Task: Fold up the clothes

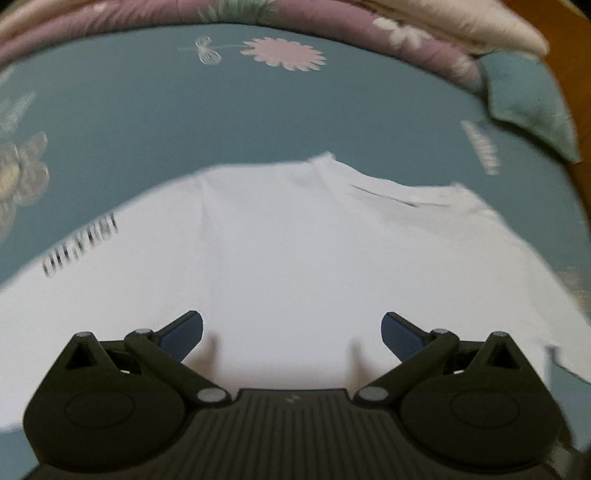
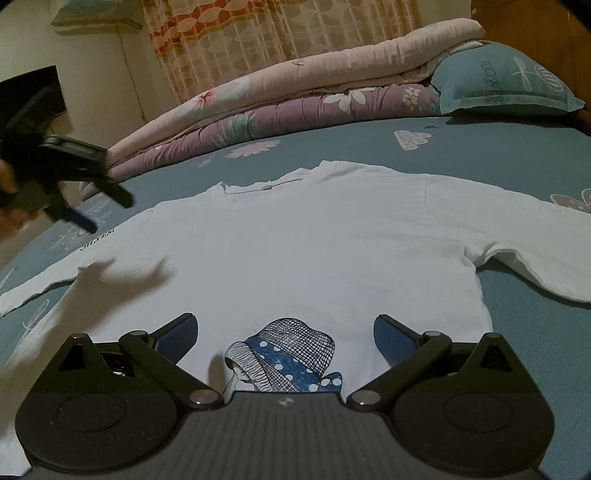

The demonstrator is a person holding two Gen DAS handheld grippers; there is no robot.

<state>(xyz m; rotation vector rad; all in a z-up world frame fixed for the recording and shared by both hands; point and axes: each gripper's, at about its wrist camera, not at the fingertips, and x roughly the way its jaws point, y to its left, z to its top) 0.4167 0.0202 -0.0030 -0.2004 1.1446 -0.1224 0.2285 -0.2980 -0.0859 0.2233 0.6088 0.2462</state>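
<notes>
A white long-sleeved shirt lies spread flat, front up, on a bed under a blue-grey sheet printed with flowers.

Only the right wrist view shows the shirt's chest print, a figure in a netted hat with a blue polka-dot band, and both sleeves reaching out to the sides. It also takes in the folded quilts, a blue pillow, patterned curtains and the left tongs hovering above the shirt's shoulder area, well apart from the cloth, a hand behind them. The left wrist view looks down on plain white fabric near the collar and a pink daisy on the sheet.

The left tongs stand wide open over the shirt with nothing between them; the right tongs are likewise spread wide and empty, above the chest print.

The left wrist view is motion-blurred. The right tongs' body hides the print's lower part, and the shirt's hem is out of sight.

The sleeve lettering appears to read "OH YES!", upside down; in the left wrist view it is too smeared to read. The pillow reads "FLOWER".
</notes>
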